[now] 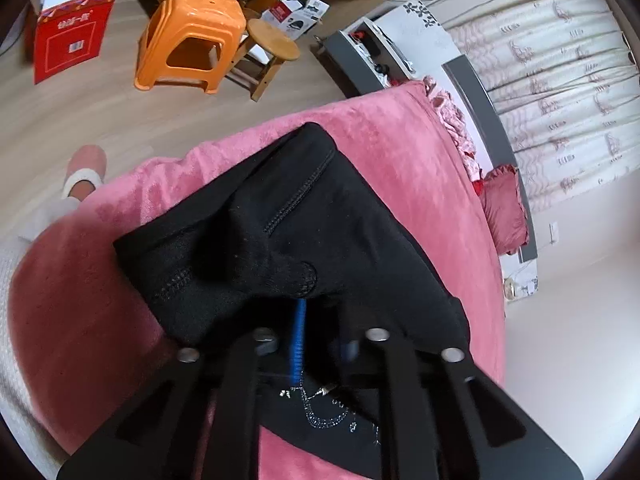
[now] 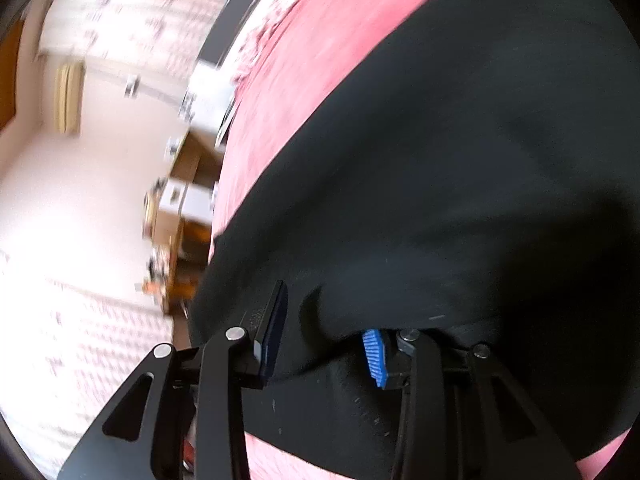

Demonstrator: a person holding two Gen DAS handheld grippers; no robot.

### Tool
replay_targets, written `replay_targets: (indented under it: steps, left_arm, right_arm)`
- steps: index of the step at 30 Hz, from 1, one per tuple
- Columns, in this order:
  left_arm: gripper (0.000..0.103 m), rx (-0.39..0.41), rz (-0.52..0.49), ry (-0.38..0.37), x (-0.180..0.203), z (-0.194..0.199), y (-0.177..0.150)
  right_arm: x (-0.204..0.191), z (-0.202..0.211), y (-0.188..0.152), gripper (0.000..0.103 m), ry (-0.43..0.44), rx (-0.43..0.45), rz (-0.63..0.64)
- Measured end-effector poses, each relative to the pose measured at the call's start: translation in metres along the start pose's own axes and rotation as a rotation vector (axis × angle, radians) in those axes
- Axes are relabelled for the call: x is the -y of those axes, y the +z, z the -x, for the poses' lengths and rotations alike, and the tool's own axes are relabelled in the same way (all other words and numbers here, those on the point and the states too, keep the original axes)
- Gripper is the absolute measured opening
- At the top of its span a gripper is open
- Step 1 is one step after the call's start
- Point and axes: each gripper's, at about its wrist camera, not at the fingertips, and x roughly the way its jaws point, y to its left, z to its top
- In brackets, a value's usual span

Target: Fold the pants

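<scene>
You're partway in, I'd say. The black pants (image 1: 320, 216) lie on the pink blanket (image 1: 400, 148) near the bed's corner, already doubled into a thick bundle with a seam on top. Your left gripper (image 1: 298, 344) is clenched on a bunched fold at the near edge. Your right gripper (image 2: 320, 344) has its jaws apart, cloth bulging between them, pads not pressing. The bundle looks lumpy to me, so one more fold and smoothing is probably left.
</scene>
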Motion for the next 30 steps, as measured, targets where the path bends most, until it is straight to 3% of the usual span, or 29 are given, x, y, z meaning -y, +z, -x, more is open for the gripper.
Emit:
replay_targets:
  steps: [1, 2, 8, 12, 15, 20, 23, 26, 30]
  left_arm:
    - [0.008, 0.003, -0.009, -0.005, 0.002, 0.002, 0.002]
    - [0.006, 0.008, -0.015, -0.011, 0.005, 0.003, 0.004]
    - [0.006, 0.047, -0.032, -0.125, 0.024, 0.028, 0.027]
    - [0.006, 0.042, -0.019, -0.148, 0.024, 0.04, 0.032]
    - [0.006, 0.013, -0.012, -0.108, 0.012, 0.043, 0.028]
    - [0.006, -0.061, -0.036, 0.041, -0.017, 0.027, 0.015]
    - [0.006, -0.093, -0.075, 0.097, -0.029, 0.016, 0.008]
    - [0.006, -0.082, -0.137, 0.126, -0.026, 0.013, 0.003]
    - [0.006, -0.076, -0.131, 0.122, -0.029, 0.017, 0.002]
  right_arm:
    - [0.0, 0.003, 0.004, 0.012, -0.013, 0.013, -0.009]
    - [-0.002, 0.006, 0.007, 0.01, -0.019, 0.018, -0.002]
    - [-0.06, 0.028, -0.001, 0.009, -0.038, 0.046, 0.209]
    - [-0.092, 0.046, -0.015, 0.009, -0.046, 0.017, 0.306]
    - [-0.087, 0.041, -0.032, 0.009, -0.09, -0.044, 0.309]
    - [-0.05, 0.013, -0.048, 0.009, -0.185, -0.178, 0.235]
    - [-0.036, 0.003, -0.046, 0.009, -0.213, -0.213, 0.203]
    - [-0.029, 0.0, -0.04, 0.009, -0.2, -0.22, 0.177]
    - [-0.026, -0.001, -0.041, 0.009, -0.203, -0.227, 0.175]
